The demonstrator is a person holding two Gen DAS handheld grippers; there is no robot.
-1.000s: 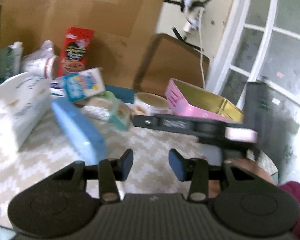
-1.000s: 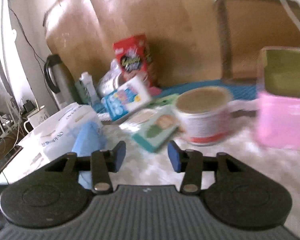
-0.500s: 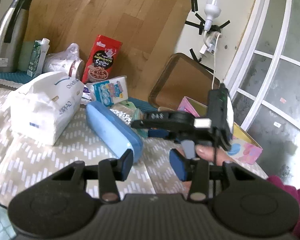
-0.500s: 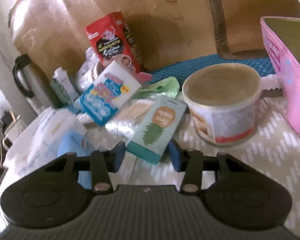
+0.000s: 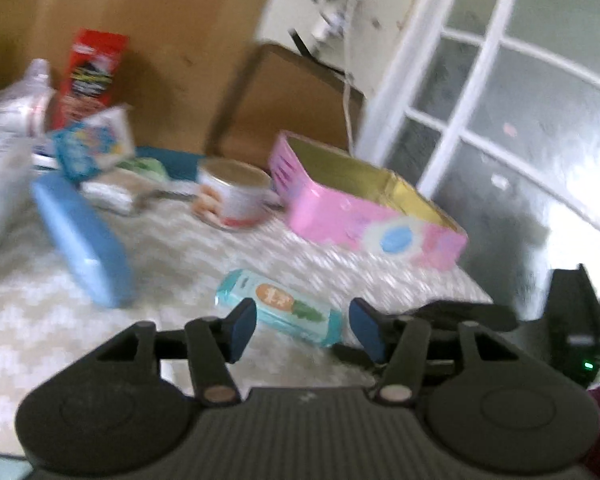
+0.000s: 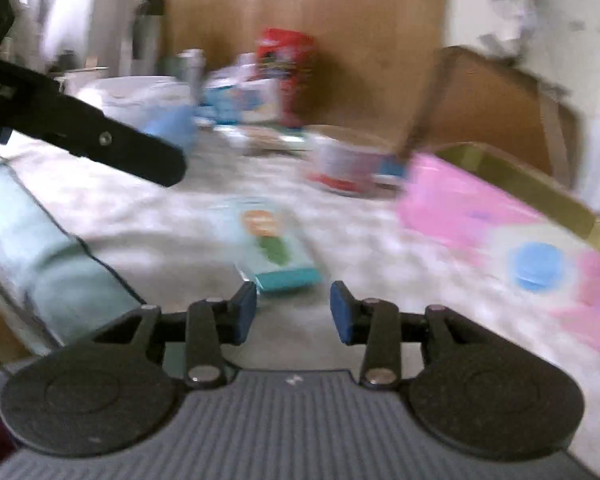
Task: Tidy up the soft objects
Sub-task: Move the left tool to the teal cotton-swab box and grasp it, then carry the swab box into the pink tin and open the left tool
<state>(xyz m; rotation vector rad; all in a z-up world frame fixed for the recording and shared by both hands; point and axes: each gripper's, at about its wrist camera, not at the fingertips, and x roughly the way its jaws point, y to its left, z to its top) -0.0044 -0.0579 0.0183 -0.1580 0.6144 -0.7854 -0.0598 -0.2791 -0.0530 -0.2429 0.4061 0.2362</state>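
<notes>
Teal tissue pack [image 5: 278,314] lies free before both empty, parted jaws; only the right view shows the mint cloth [image 6: 40,248]

From my left wrist camera, blurred, I see my left gripper [image 5: 302,330] with its blue-padded fingers spread and nothing between them. Just past the fingertips a teal tissue pack [image 5: 278,312] lies flat on the white zigzag tablecloth [image 5: 180,256]. Beyond it sits an open pink box [image 5: 364,208] with a gold inside, and a round tin [image 5: 234,194] stands beside it. A long blue case [image 5: 82,240] lies to the left. The right gripper [image 5: 500,332] shows dark at the lower right.
</notes>
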